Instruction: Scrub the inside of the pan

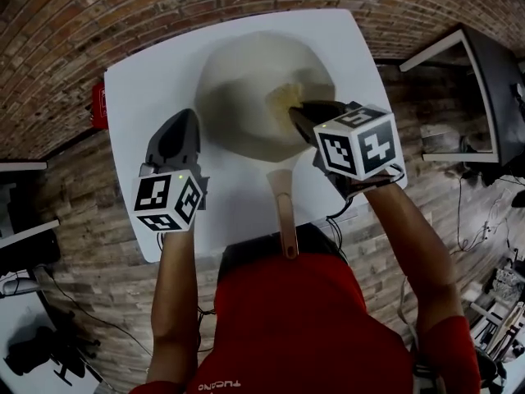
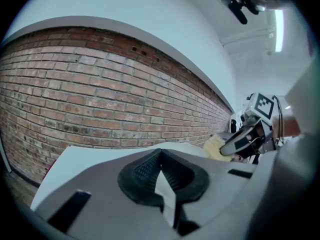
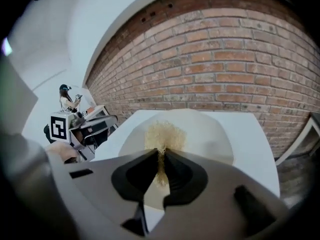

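Observation:
A cream pan [image 1: 246, 97] lies on the white table [image 1: 148, 80], its tan handle [image 1: 285, 212] pointing toward me. My right gripper [image 1: 297, 113] reaches into the pan's right side, shut on a yellowish fibrous scrubber [image 1: 283, 98]. In the right gripper view the scrubber [image 3: 162, 134] sticks out past the closed jaws onto the pan's inside [image 3: 210, 139]. My left gripper [image 1: 182, 121] rests over the table left of the pan, apart from it, shut with nothing between its jaws. The left gripper view shows its jaw tips [image 2: 160, 154] meeting, with the scrubber [image 2: 216, 146] far right.
A red object [image 1: 98, 105] sits off the table's left edge. Brick floor surrounds the table. Black-framed furniture [image 1: 484, 80] stands at the right. A person [image 3: 65, 96] stands far off in the right gripper view.

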The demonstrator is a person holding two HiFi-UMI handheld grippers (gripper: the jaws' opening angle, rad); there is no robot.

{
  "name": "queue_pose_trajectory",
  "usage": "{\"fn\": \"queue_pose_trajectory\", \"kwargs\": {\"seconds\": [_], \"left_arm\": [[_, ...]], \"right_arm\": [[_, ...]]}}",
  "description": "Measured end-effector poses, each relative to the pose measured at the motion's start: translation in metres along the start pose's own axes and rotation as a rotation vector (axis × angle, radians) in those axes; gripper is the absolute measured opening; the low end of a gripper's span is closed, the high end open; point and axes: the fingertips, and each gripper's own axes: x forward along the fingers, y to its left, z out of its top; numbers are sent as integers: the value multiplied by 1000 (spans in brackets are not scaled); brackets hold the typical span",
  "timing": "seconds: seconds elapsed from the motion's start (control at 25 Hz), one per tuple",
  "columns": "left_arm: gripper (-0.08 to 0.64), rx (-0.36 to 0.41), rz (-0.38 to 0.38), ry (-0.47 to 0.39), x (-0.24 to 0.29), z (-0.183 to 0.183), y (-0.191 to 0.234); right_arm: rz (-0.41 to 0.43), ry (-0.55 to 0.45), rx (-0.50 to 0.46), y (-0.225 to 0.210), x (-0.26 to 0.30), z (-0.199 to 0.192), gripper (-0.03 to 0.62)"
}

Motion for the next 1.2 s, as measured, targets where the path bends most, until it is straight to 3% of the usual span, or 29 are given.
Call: {"fn": "queue_pose_trajectory", "kwargs": {"seconds": [0.36,0.64,0.84,1.2], "left_arm": [[12,67,-57,-125,-25,55,-38],[12,126,-107,-220,-51,92,-73],[12,165,-130,-267,-72,105,-90],[12,191,-158,-287,-88,91,-109]], "right_arm": [[39,-434,-118,28,-68,56,51],[12,-691,-205,48,-127,65,51],[-6,-773,-186,55,-149,53,51],[1,-863,-165,67,-162,33,51]]}}
